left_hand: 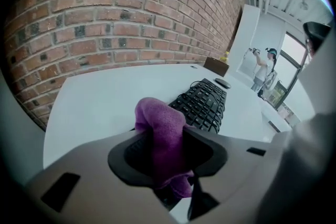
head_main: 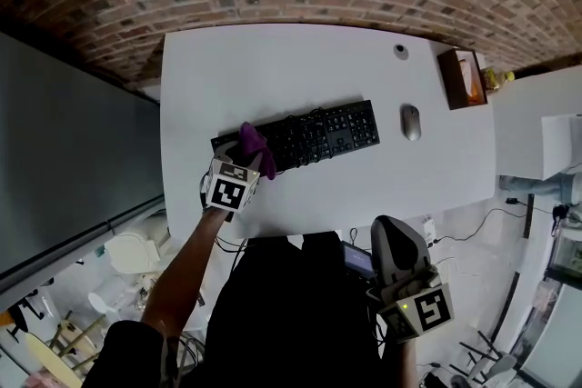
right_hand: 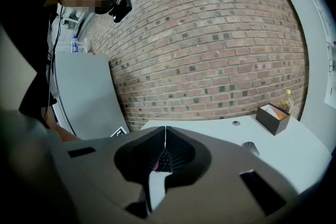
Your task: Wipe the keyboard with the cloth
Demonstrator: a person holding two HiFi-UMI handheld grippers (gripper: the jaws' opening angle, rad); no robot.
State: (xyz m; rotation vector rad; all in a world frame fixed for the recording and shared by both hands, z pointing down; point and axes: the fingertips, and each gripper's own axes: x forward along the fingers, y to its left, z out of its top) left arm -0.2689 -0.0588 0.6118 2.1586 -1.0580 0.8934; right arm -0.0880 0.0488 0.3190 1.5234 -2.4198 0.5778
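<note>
A black keyboard (head_main: 314,134) lies slanted in the middle of the white table (head_main: 273,68). My left gripper (head_main: 247,147) is shut on a purple cloth (head_main: 253,144), which rests at the keyboard's left end. In the left gripper view the purple cloth (left_hand: 163,139) bulges up between the jaws, with the black keyboard (left_hand: 203,104) stretching away beyond it. My right gripper (head_main: 394,241) hangs off the table's near edge, above the person's lap. Its jaws meet at the tips (right_hand: 165,134) with nothing between them.
A grey mouse (head_main: 411,122) lies right of the keyboard. A brown open box (head_main: 462,78) stands at the table's far right corner, and a small round grey object (head_main: 401,51) sits near the far edge. A brick wall runs behind the table. Another person (left_hand: 264,68) stands far off.
</note>
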